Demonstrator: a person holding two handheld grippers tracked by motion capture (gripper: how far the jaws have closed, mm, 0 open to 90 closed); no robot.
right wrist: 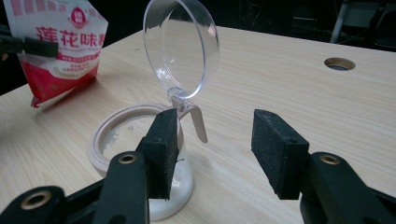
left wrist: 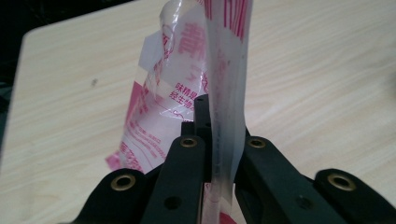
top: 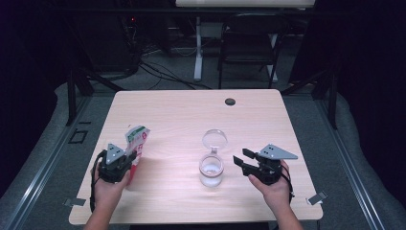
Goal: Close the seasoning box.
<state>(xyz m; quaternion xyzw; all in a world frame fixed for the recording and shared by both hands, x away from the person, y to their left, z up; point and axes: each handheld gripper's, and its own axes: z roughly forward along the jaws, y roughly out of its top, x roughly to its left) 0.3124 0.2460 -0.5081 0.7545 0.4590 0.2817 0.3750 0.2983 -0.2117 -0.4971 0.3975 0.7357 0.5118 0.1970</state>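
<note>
Red-and-white plastic marks the seasoning bag (top: 136, 145), which the left gripper (top: 125, 158) pinches by its flat sealed edge near the table's left side in the high view. In the left gripper view its black jaws are pressed together on the thin strip of the bag (left wrist: 224, 93), which stands upright between them, the printed pouch bulging off to the left of the jaws above the pale wooden table (left wrist: 322, 70). A hand (top: 109, 189) comes in from the bottom edge and carries that gripper. Near the middle of the table stands a small clear jar (top: 211, 170) with white powder in its bottom; its round clear lid (top: 215, 138) is hinged back and stands up behind the mouth. The right gripper (top: 243, 159) sits just beside the jar on its right, pointing toward it, and its jaws are spread with nothing between them. In the right gripper view one pad stands in front of the jar (right wrist: 140, 140), the other is well apart from it over bare wood, and the bag (right wrist: 58, 46) shows at upper left, clear of the jar.
</note>
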